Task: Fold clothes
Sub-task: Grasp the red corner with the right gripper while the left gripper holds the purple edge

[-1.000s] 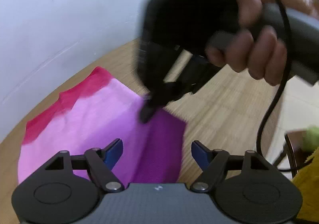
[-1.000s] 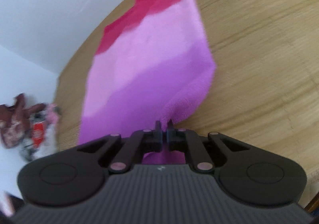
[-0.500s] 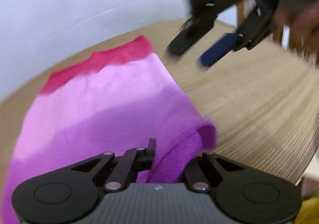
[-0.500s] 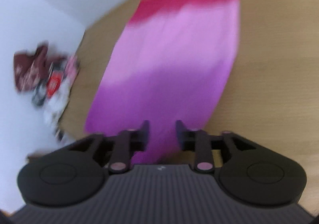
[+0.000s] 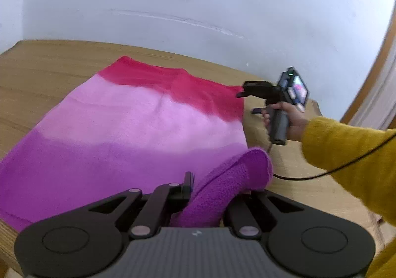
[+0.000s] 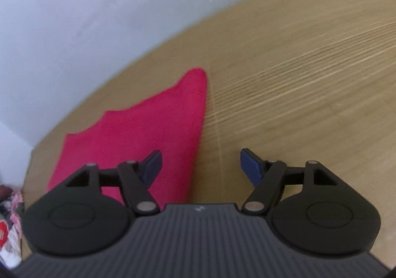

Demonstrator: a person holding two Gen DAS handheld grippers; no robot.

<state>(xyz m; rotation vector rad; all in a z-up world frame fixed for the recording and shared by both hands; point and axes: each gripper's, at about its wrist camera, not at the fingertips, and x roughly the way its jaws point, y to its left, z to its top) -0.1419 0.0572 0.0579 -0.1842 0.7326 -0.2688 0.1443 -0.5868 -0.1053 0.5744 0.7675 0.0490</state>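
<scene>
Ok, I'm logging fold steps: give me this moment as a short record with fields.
cloth: pink-to-purple cloth spread flat on table
left gripper: shut on the cloth's purple corner, lifted
right gripper: jaws just opened wide, nothing between, over the red corner
fold: not yet made

A pale bluish-white wall [image 5: 198,6] fills the upper half of the left wrist view, with a faint scratch running across its middle. Below it lies a light wooden table [image 5: 44,67] with fine straight grain. At the right edge stands a curved wooden frame [image 5: 371,75]. In the right wrist view, patterned clutter [image 6: 8,223] sits at lower left.
</scene>
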